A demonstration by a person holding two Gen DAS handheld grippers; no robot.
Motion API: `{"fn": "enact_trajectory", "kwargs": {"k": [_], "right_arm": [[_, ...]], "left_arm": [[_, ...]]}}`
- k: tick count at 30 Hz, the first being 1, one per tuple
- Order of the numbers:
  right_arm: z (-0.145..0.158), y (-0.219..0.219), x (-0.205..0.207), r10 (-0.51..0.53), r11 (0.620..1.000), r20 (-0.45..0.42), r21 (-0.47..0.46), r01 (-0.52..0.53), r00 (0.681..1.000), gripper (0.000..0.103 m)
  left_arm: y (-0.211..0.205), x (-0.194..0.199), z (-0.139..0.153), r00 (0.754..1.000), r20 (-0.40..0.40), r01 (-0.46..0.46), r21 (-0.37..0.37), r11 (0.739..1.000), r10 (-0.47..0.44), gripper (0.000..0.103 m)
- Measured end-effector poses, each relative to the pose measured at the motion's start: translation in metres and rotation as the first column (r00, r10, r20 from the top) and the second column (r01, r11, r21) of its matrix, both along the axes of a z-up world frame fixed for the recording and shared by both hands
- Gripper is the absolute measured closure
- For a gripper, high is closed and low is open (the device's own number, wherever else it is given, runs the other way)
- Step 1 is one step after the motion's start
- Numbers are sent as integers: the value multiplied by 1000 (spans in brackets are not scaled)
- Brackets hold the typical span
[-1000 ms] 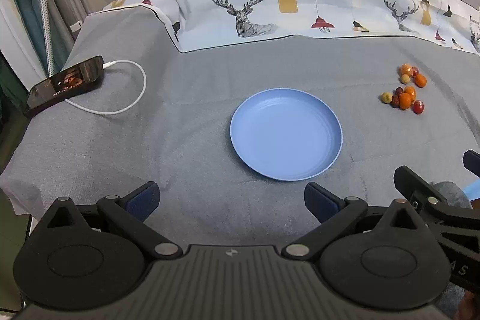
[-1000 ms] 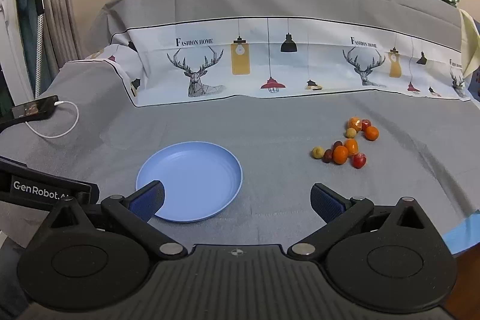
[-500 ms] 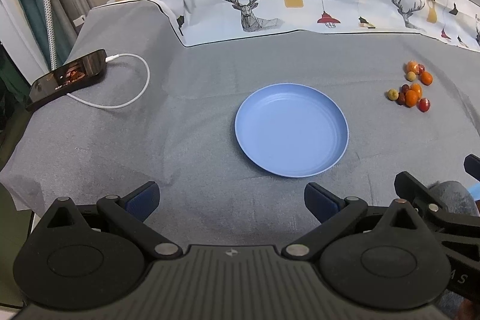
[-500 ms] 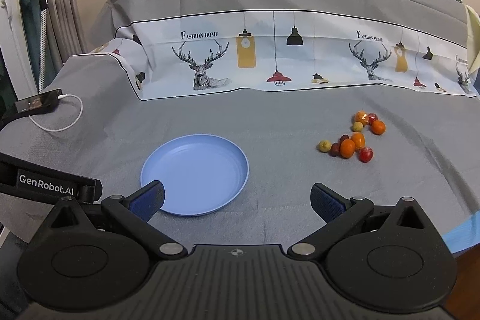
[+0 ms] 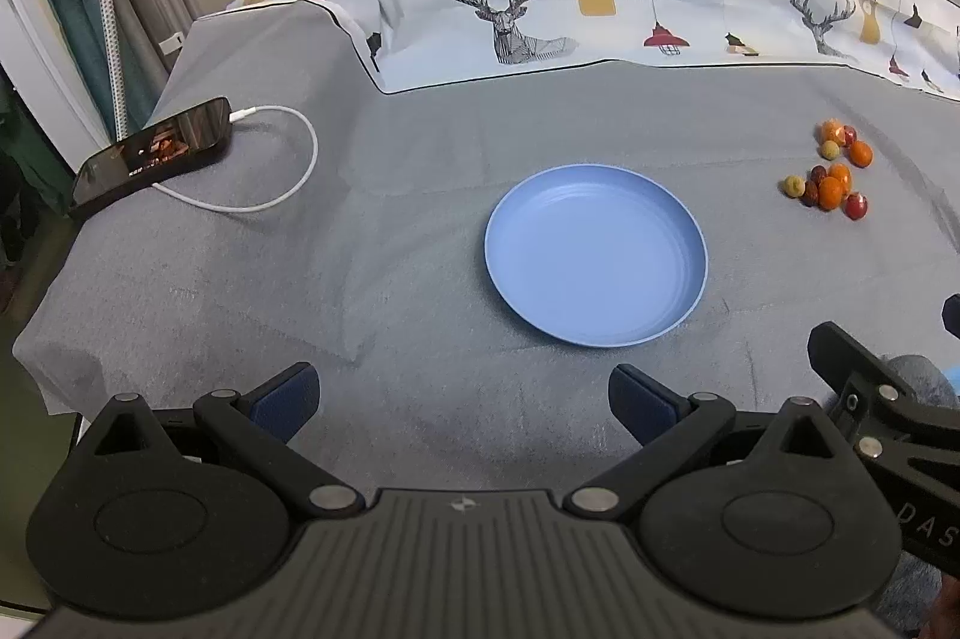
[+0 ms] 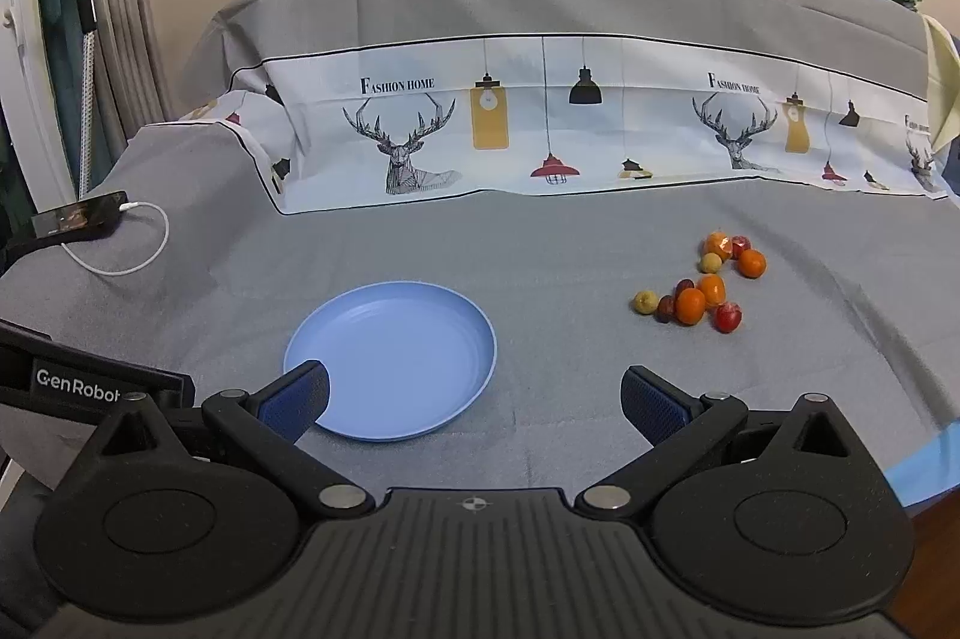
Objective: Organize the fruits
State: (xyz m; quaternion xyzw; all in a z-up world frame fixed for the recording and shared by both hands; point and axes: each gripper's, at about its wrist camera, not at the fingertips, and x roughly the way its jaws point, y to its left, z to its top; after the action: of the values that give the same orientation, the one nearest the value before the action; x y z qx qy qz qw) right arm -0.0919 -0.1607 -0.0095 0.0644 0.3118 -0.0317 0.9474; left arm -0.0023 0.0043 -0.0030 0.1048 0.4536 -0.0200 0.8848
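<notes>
A blue plate point(image 5: 600, 303) point(image 6: 420, 405) lies bare on the grey cloth. To its right sit several small fruits point(image 5: 831, 192) point(image 6: 690, 306) in orange, red, dark red and yellow, in two loose clusters. My left gripper point(image 5: 465, 399) hovers open over the cloth, near and left of the plate, with nothing between its fingers. My right gripper point(image 6: 474, 399) is open too, with its left pad over the plate's near edge and the fruits ahead to the right. Part of the right gripper's black frame point(image 5: 870, 387) shows at the lower right of the left wrist view.
A black phone point(image 5: 156, 153) point(image 6: 78, 216) on a white charging cable point(image 5: 282, 183) lies at the far left. A deer-print cloth point(image 6: 540, 129) rises behind the work area. The cloth's edge drops off at the left and near side. Blue tape point(image 6: 924, 471) marks the near right edge.
Both views have shifted slightly: the plate and fruits sit a little farther and higher in frame than a second ago. Both grippers stay open and nothing has been picked up.
</notes>
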Motion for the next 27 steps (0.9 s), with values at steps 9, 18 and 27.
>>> {"fn": "enact_trajectory", "kwargs": {"k": [9, 18, 27], "right_arm": [[-1, 0, 2, -5, 1000, -14, 1, 5, 1000, 0], [-4, 2, 5, -1, 1000, -27, 1, 1, 1000, 0], [-7, -1, 5, -7, 1000, -26, 22, 7, 1000, 0]], "left_arm": [[-1, 1, -3, 1000, -5, 9, 0, 1000, -9, 0], [-2, 2, -5, 1000, -7, 12, 0, 1000, -12, 0], [-5, 3, -4, 1000, -11, 9, 7, 1000, -9, 0]]}}
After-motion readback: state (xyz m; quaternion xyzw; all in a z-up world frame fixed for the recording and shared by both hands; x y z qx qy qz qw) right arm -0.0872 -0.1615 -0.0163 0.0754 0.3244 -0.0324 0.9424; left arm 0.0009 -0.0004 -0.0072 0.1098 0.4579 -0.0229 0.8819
